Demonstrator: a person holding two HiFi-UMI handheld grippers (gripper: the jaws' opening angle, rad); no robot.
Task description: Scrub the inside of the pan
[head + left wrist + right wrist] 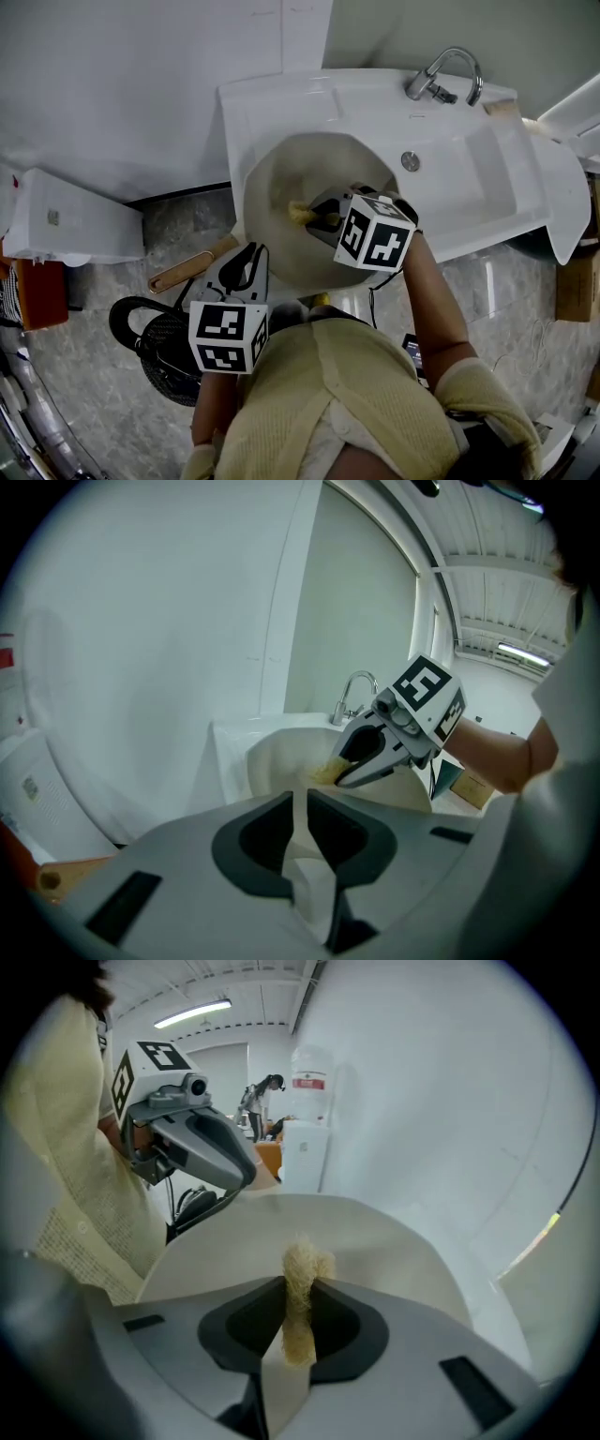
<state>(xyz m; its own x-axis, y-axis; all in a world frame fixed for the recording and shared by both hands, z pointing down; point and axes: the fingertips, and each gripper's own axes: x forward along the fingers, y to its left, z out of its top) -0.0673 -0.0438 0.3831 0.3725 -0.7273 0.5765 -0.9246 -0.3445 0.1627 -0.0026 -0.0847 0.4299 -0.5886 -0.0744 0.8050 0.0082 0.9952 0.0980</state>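
My right gripper (298, 1286) is clamped on a straw-coloured fibrous scrubber (300, 1265). Its tuft pokes out past the fingertips, at the cream inner wall of the pan (403, 1241). My left gripper (302, 810) is closed on the pan's thin rim, which runs up between its jaws, with the bowl spreading out ahead of it. In the head view the pan sits tilted over the white sink (469, 187), with the tap (448, 73) well beyond the right gripper. The pan's wooden handle (192, 265) sticks out just left of the left gripper.
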